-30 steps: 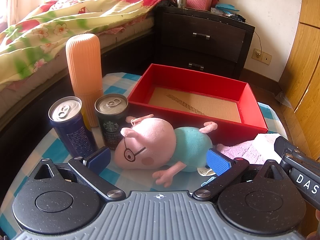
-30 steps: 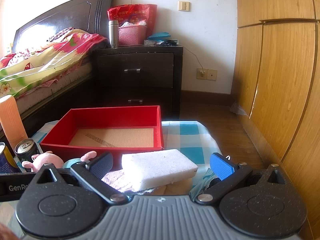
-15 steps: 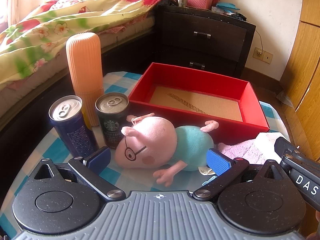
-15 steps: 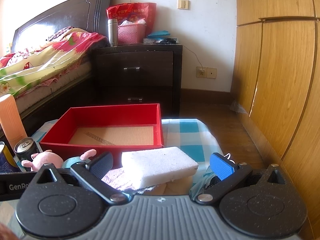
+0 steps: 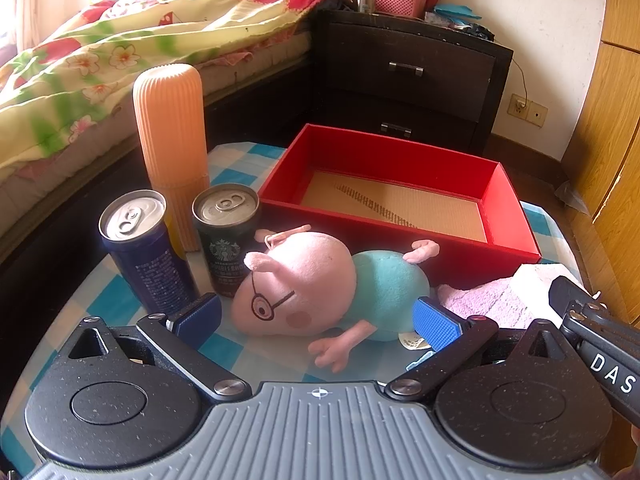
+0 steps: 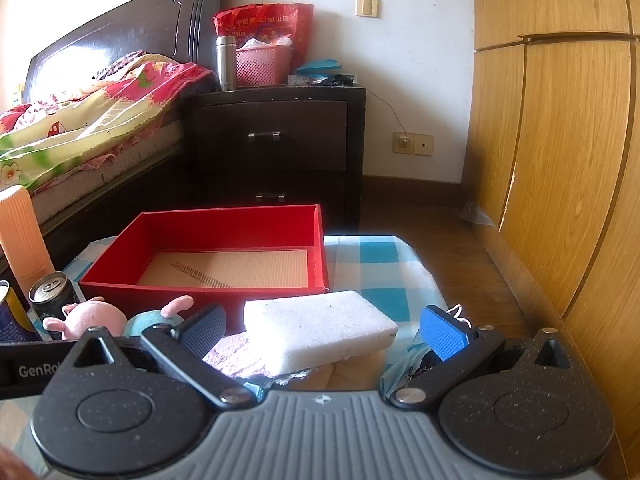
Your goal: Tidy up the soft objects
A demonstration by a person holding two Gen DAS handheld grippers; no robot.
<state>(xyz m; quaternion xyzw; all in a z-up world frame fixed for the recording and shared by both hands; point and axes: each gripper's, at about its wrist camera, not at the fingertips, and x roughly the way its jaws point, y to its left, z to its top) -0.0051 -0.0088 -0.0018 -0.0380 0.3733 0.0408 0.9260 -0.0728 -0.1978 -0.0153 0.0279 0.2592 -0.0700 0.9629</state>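
Two drink cans stand near the left edge of the desk [image 5: 236, 156], which wears a blue-and-white checked cloth: a dark blue can [image 5: 146, 248] and, just right of it, a black coffee can [image 5: 226, 236], with a tall ribbed orange container [image 5: 172, 152] upright close behind them. Right of the cans a pink pig plush toy [image 5: 320, 284] in a teal top lies on its side, head toward the cans, just in front of an open red box [image 5: 400, 208] whose tan floor is bare; one pink arm reaches up against the box's front wall. The left hand-held gripper [image 5: 316, 318] hovers low over the near edge with its jaws spread wide, the plush lying between the two blue pads and neither pad pressing it. Farther right, toward the desk's right edge, a lilac towel [image 6: 236, 354] lies crumpled in front of the box, and a white sponge block [image 6: 316, 330] rests on top of it, tilted slightly. The right hand-held gripper [image 6: 322, 330] is also wide open, its pads flanking the sponge without touching it. Beyond the desk are a bed with a floral quilt [image 5: 120, 52] at far left and a dark nightstand [image 6: 276, 152] behind the box.
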